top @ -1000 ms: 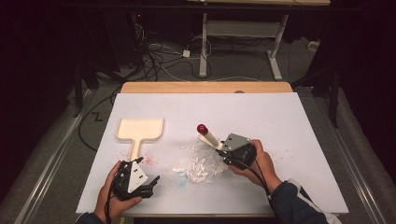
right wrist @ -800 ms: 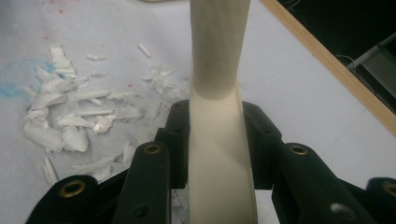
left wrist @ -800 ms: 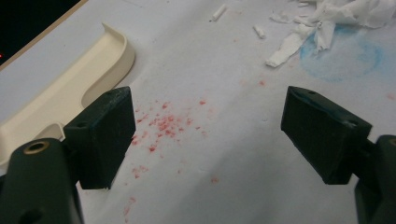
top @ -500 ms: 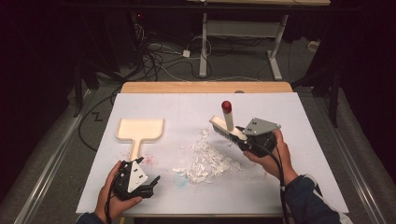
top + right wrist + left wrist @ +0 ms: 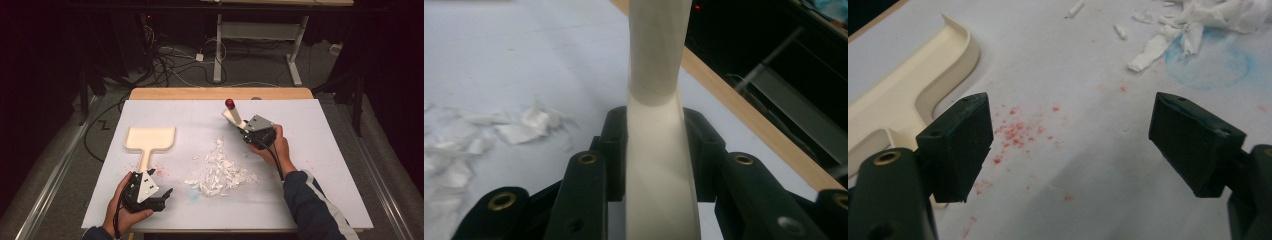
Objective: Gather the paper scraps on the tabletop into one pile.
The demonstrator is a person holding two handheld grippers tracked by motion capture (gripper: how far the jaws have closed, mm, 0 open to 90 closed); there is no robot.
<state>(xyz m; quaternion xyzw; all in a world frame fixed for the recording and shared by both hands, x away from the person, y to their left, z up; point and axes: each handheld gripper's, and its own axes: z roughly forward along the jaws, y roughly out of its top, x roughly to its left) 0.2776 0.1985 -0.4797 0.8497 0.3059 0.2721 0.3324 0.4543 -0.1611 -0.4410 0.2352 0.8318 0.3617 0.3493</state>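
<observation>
Paper scraps (image 5: 217,172) lie heaped mid-table, unswept, near the cream dustpan (image 5: 150,140). Right gripper (image 5: 248,131) clamps a cream brush handle (image 5: 656,150) with a red end; left gripper (image 5: 1068,150), wide open, holds nothing. Sweeping seems barely begun.

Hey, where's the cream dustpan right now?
In the high view the dustpan lies flat on the table's left side, left of the paper scraps, with its handle pointing toward the left hand-held gripper.

The white table sheet (image 5: 310,150) is evenly lit from above; the surroundings sink into darkness, and close-up foregrounds look soft.
</observation>
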